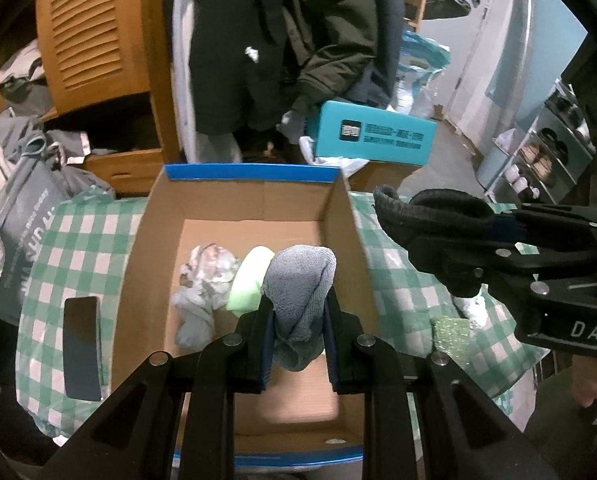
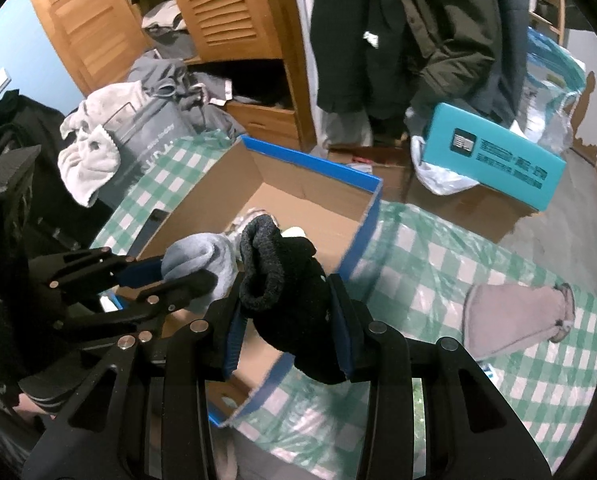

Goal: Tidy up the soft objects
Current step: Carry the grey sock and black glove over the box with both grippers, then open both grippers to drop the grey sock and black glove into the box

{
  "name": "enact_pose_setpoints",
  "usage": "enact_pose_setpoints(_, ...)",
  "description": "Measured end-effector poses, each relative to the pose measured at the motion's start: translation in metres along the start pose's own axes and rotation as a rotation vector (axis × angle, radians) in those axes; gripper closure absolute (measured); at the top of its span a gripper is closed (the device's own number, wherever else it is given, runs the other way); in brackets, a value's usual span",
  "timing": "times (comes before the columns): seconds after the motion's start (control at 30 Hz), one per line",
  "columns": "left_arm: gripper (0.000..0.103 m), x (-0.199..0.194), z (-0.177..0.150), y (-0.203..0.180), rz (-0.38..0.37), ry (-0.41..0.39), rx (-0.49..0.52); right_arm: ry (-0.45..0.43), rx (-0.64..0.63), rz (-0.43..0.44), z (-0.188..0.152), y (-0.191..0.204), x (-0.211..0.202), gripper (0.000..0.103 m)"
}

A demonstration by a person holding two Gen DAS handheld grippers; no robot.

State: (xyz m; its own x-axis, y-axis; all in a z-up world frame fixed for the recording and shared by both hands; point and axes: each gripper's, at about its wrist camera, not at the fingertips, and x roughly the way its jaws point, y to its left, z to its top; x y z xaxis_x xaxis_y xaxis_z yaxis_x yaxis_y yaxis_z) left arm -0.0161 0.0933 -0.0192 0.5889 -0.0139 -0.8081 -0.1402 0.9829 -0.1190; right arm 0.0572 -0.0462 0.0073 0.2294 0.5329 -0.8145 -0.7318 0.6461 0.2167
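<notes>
From my left wrist camera, I see the left gripper (image 1: 298, 316) clenched on a rolled grey terry sock (image 1: 301, 284), hanging over the open brown cardboard box with blue rim (image 1: 250, 172). Inside the box, near its far wall, lie a crumpled pale patterned cloth (image 1: 202, 284) and a light green soft roll (image 1: 250, 282). The box sits on a green-and-white checked cover (image 1: 70, 240). From my right wrist camera, the right gripper (image 2: 288, 320) grasps a black knitted sock (image 2: 286, 280) above the box's near right corner; a pinkish-grey slipper (image 2: 514, 316) lies toward the cover's right edge.
</notes>
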Motion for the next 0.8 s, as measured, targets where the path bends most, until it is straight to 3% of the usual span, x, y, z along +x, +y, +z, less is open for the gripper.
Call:
enact_pose_setpoints(0.37, 0.082, 0.017, -0.006, 0.042, 0.077, 0.037, -0.067, 0.045, -0.025, 0.019, 0.014, 0.022, 0.033, 0.066)
enact_pose_setpoints(0.8, 0.08, 0.041, -0.016, 0.053, 0.102, 0.12, -0.099, 0.157, -0.027, 0.044, 0.01, 0.028, 0.083, 0.066)
